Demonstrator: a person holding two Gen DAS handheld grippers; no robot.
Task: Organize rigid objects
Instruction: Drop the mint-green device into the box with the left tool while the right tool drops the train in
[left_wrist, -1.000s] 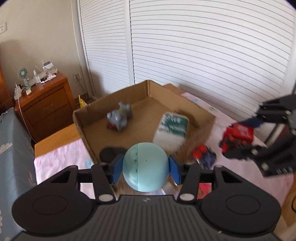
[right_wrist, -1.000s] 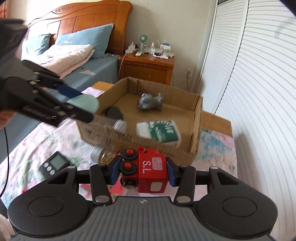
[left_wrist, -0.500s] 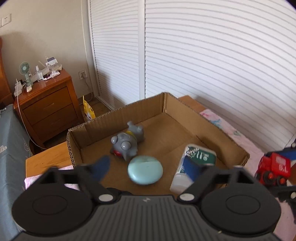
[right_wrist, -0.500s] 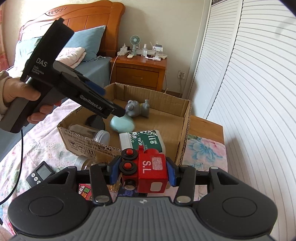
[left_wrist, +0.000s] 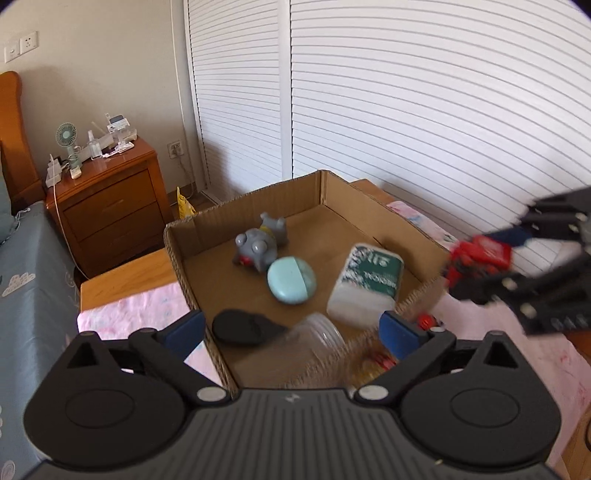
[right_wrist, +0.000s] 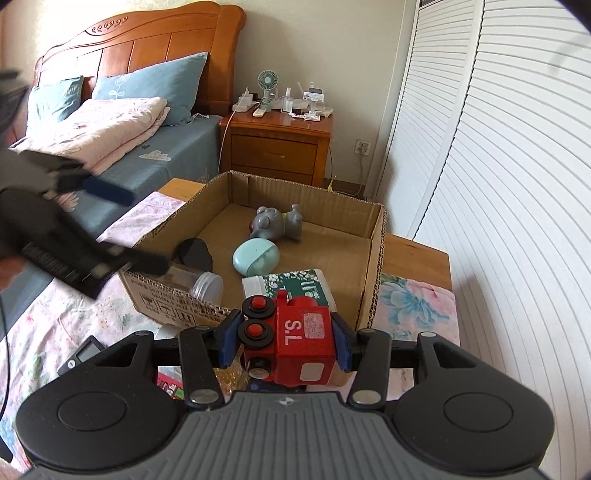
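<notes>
An open cardboard box holds a grey toy animal, a teal round case, a white bottle with a green label, a black object and a clear jar. My left gripper hovers over the box's near edge. Its jaws are opening and no pad presses on anything. My right gripper is shut on a red toy train, just short of the box's near corner.
The box sits on a floral cloth over a low wooden table. A small digital device lies on the cloth at the left. A bed and a wooden nightstand stand behind, and white louvred doors close the right side.
My left gripper went from shut on the teal case to wide open, and the case now lies in the box. The right gripper still grips the red train.
</notes>
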